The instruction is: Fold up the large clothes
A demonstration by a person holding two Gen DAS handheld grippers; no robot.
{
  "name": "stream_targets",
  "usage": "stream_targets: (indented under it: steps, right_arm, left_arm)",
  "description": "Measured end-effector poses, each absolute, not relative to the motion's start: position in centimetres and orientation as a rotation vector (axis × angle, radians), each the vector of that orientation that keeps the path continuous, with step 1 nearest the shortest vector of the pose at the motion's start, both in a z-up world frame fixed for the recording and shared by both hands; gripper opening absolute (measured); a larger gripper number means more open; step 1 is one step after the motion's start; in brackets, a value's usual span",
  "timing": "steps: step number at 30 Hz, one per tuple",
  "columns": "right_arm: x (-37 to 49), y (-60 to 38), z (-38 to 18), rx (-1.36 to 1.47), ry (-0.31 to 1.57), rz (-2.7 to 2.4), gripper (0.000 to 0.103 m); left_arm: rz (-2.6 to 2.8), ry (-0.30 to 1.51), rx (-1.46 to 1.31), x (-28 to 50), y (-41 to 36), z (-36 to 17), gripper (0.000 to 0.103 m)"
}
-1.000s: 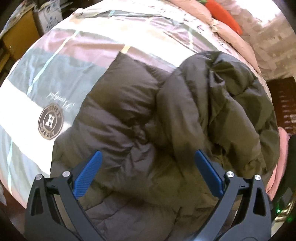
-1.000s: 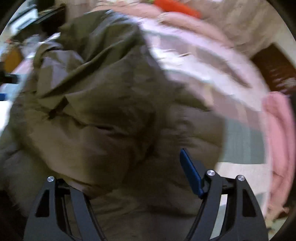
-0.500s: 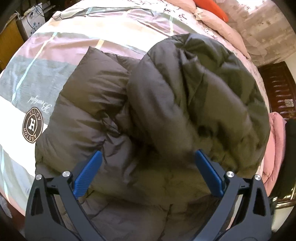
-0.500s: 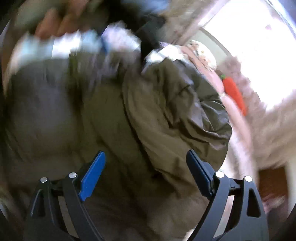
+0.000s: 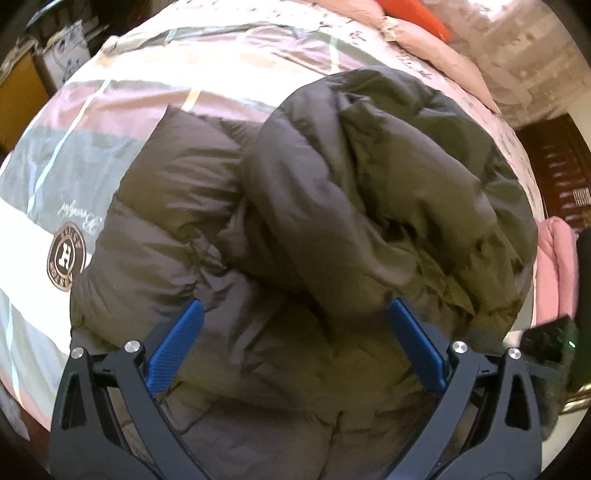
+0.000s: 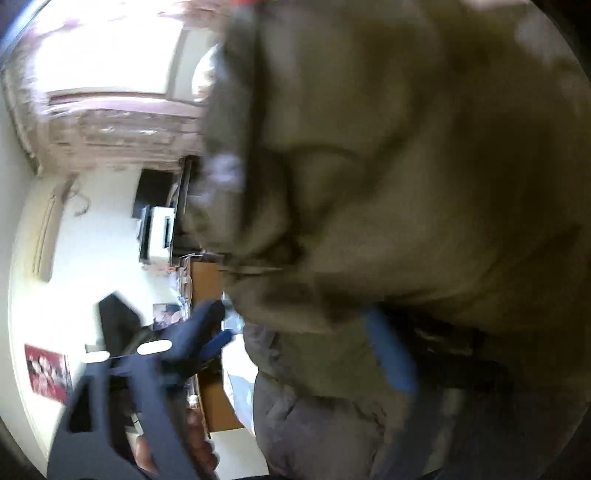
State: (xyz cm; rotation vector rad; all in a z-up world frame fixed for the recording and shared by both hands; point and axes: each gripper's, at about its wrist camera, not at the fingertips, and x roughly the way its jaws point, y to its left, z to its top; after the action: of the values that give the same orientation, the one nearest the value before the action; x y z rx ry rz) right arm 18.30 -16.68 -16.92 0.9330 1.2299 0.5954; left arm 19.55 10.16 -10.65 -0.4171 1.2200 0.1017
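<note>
A large dark olive-brown puffer jacket (image 5: 314,229) lies bunched on a striped bed cover (image 5: 155,92). One part of it is folded over on the right into a thick hump. My left gripper (image 5: 293,343) is open and empty, hovering just above the jacket's near part. In the right wrist view the jacket (image 6: 406,184) fills the frame, very blurred. My right gripper (image 6: 299,343) is tilted and pressed close to the fabric. Its fingers look spread, with cloth over the right one.
Pink pillows (image 5: 436,48) and an orange cushion (image 5: 424,14) lie at the bed's far end. A pink blanket (image 5: 557,269) is at the right edge. Dark wooden furniture (image 5: 561,166) stands to the right. A yellow cabinet (image 5: 18,92) stands at the left.
The right gripper has swung round sharply; its view now shows the room wall and the jacket sideways. The jacket's hump has been folded over. The left gripper has barely moved.
</note>
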Motion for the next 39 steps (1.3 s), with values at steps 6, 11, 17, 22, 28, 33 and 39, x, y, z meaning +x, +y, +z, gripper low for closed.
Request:
stream_targets:
  steps: [6, 11, 17, 22, 28, 33, 39]
  right_arm:
    - [16.8, -16.1, -16.8, 0.932, 1.232, 0.543, 0.007]
    - [16.1, -13.0, -14.8, 0.844, 1.251, 0.605, 0.098]
    - [16.8, -11.9, -16.3, 0.962, 1.146, 0.498, 0.1]
    - [18.0, -12.8, -16.9, 0.966, 1.08, 0.473, 0.023]
    - [14.9, -13.4, -9.8, 0.859, 1.055, 0.724, 0.015]
    - [10.8, -16.0, -3.7, 0.596, 1.062, 0.951, 0.014]
    - [8.3, -17.5, -11.0, 0.264, 1.415, 0.598, 0.039]
  left_arm:
    - [0.101, 1.166, -0.398, 18.6, 10.6, -9.1, 0.101]
    - [0.109, 1.14, -0.534, 17.5, 12.7, -8.2, 0.101]
    - [0.091, 1.128, -0.55, 16.9, 12.2, -7.6, 0.101]
    - [0.075, 1.144, -0.487, 17.2, 11.5, -7.9, 0.101]
    - [0.107, 1.103, -0.544, 16.5, 13.7, -6.9, 0.101]
    - [0.199, 0.997, -0.59, 15.3, 16.6, -4.8, 0.101]
    - [0.164, 1.028, -0.608, 15.9, 16.2, -5.2, 0.101]
